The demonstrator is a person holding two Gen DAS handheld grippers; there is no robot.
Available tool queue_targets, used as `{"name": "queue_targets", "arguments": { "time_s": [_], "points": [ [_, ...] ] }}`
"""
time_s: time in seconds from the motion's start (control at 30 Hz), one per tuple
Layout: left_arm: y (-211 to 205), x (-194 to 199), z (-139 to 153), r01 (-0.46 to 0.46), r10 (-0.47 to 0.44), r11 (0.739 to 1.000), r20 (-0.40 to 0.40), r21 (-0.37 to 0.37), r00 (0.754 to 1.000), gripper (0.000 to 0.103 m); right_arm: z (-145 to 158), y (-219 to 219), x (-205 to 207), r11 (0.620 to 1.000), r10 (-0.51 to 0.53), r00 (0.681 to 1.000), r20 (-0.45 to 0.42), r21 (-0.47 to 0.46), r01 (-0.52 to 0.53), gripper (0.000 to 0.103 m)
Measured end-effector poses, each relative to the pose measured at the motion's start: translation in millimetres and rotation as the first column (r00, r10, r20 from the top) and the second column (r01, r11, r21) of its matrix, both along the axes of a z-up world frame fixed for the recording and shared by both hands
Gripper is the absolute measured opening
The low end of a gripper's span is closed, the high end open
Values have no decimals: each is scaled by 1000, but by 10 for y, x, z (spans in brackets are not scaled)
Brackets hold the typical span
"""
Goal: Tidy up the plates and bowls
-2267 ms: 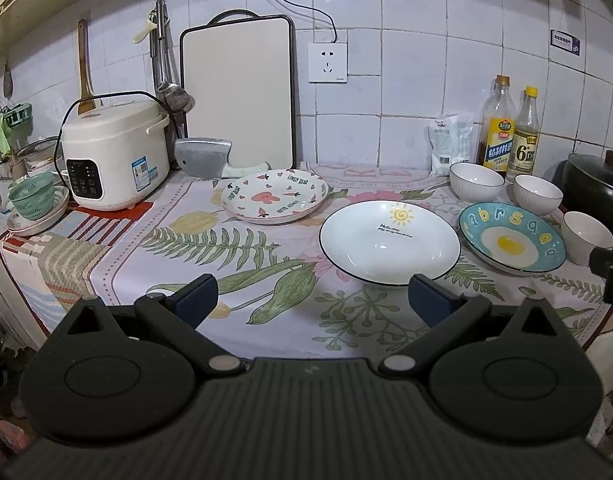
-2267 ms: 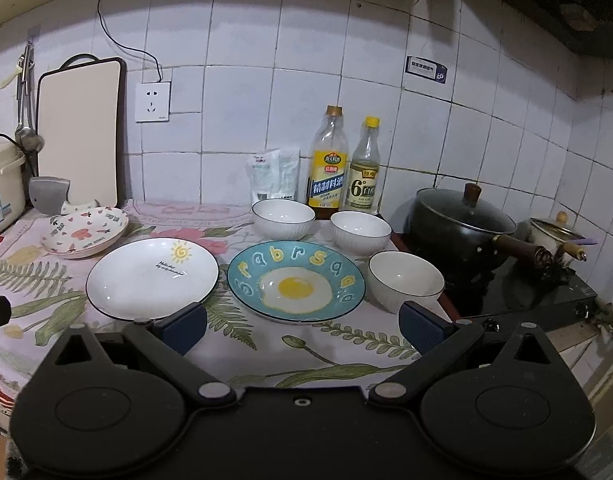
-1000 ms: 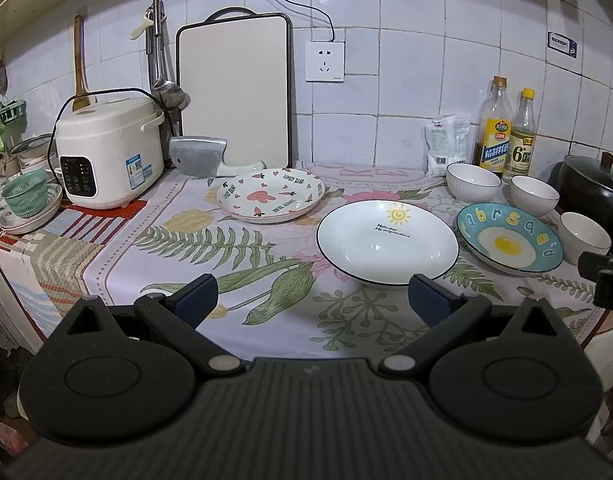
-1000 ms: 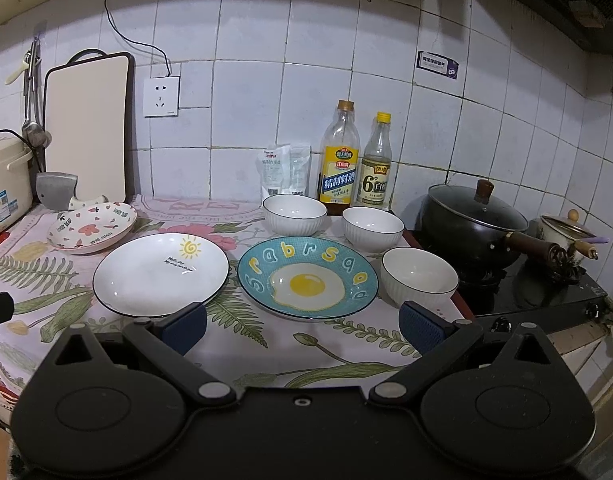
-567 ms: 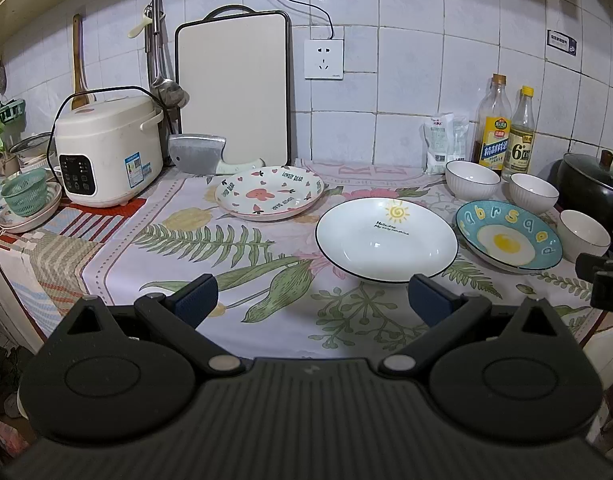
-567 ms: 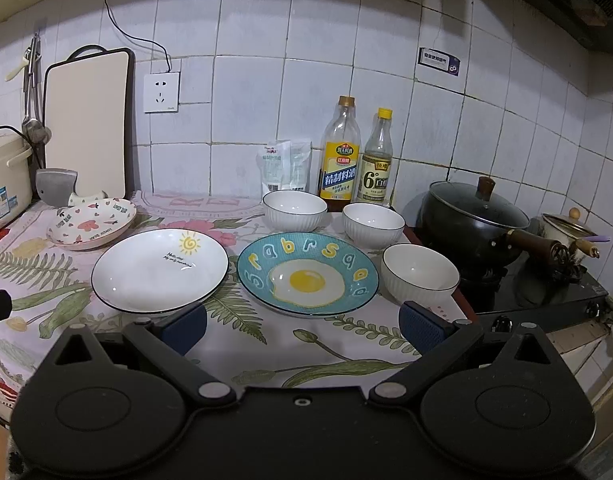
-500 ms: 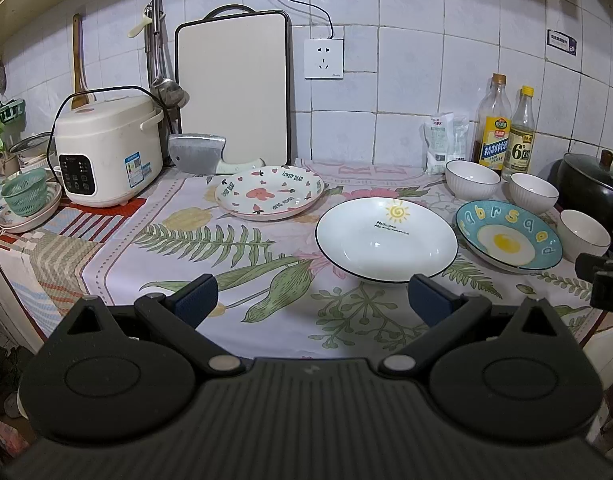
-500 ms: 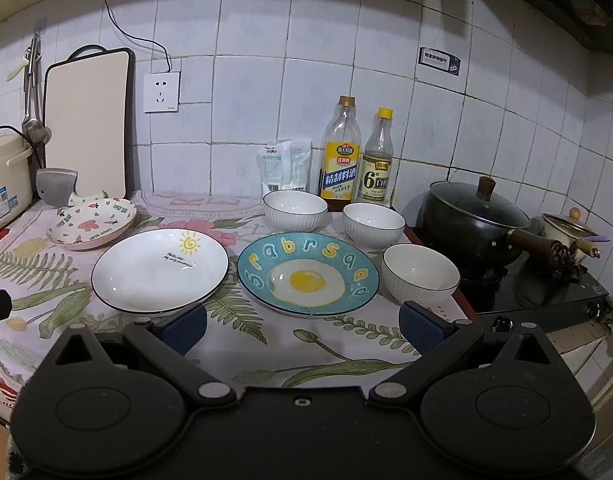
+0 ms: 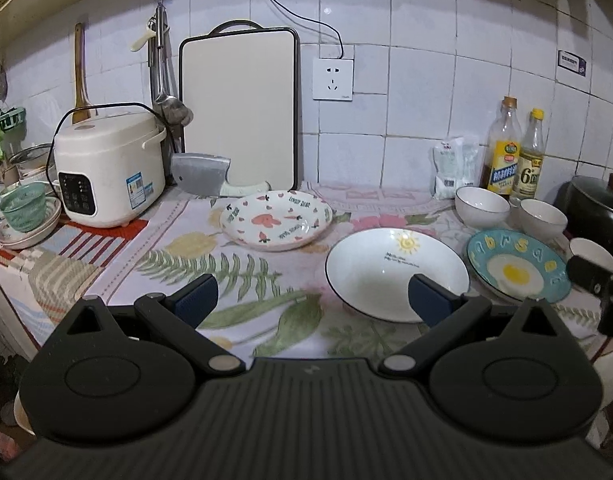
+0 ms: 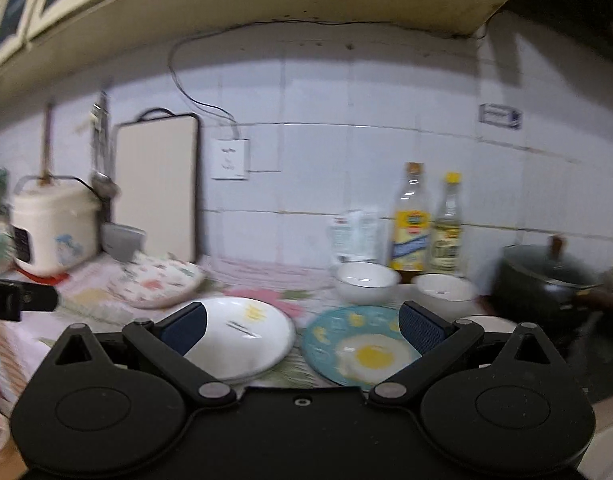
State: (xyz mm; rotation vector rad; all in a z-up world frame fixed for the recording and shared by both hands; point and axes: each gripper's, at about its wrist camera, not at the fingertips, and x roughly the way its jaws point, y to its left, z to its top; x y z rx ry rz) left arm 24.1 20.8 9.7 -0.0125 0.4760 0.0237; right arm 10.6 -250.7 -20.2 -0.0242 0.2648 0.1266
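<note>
Three plates lie on the floral cloth: a patterned heart plate (image 9: 276, 220), a white sun plate (image 9: 396, 272) and a blue egg plate (image 9: 516, 266). Three white bowls (image 9: 481, 207) (image 9: 543, 219) (image 9: 592, 254) stand at the right. My left gripper (image 9: 312, 300) is open and empty, held in front of the counter's edge, its right finger over the sun plate's near rim. My right gripper (image 10: 302, 330) is open and empty, raised before the sun plate (image 10: 242, 336) and egg plate (image 10: 362, 350); this view is blurred.
A rice cooker (image 9: 106, 168), a cleaver (image 9: 202, 174) and a cutting board (image 9: 238, 108) stand at the back left. Two bottles (image 9: 504, 148) and a white bag (image 9: 454, 166) stand against the wall. A black pot (image 9: 594, 204) sits at the right. Green bowl on plates (image 9: 22, 216) far left.
My right gripper has swung up and leftward, blurring its view; more wall and cabinet show. My left gripper has moved slightly nearer the plates. Nothing on the counter has moved.
</note>
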Motion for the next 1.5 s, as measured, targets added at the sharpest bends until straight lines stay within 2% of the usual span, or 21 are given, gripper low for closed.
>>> {"name": "queue_targets", "arguments": {
  "time_s": [0.13,0.23,0.3,0.37,0.47,0.57,0.63,0.77,0.87,1.0,1.03,1.2,1.33,1.5],
  "points": [
    [33,282,-52,15,-15,1000,-12,-16,1000,103,-130,45,327,997,78,993,-83,37,-75,103],
    [46,543,-203,37,-38,999,-34,-24,999,101,-308,70,607,988,129,978,-161,107,-113,102],
    [37,684,-335,35,-36,999,-48,-24,998,100,-468,102,793,979,166,962,-218,154,-134,93],
    [38,813,-474,29,-31,999,-60,-34,998,99,-613,149,938,972,195,947,-257,182,-150,91],
    [60,970,-647,43,-48,997,-75,-59,996,95,-743,226,1083,965,226,931,-286,199,-173,88],
    [100,1116,-768,63,-74,991,-91,-121,993,89,-837,254,1215,963,235,921,-312,205,-176,88],
    [97,1219,-837,69,-83,988,-101,-138,991,83,-886,245,1286,963,232,916,-327,209,-170,85],
    [72,1420,-976,73,-97,983,-140,-171,985,75,-1016,180,1439,950,242,900,-362,278,-144,69],
    [27,1548,-1091,74,-108,980,-178,-187,978,64,-1121,193,1548,942,250,879,-407,311,-124,54],
    [-4,1654,-1183,71,-111,978,-206,-195,972,48,-1157,173,1595,944,230,884,-406,313,-102,48],
    [-6,1675,-1199,68,-110,978,-209,-197,972,42,-1157,158,1611,945,223,887,-404,314,-95,48],
    [-5,1790,-1282,45,-100,974,-245,-221,964,25,-1172,130,1681,947,211,893,-398,309,-87,47],
    [7,1825,-1316,27,-99,961,-250,-275,963,24,-1204,173,1685,957,192,910,-368,277,-89,48],
    [-55,1818,-1322,11,-75,964,-231,-266,970,24,-1226,234,1694,965,165,926,-338,249,-81,51]
  ]
}}
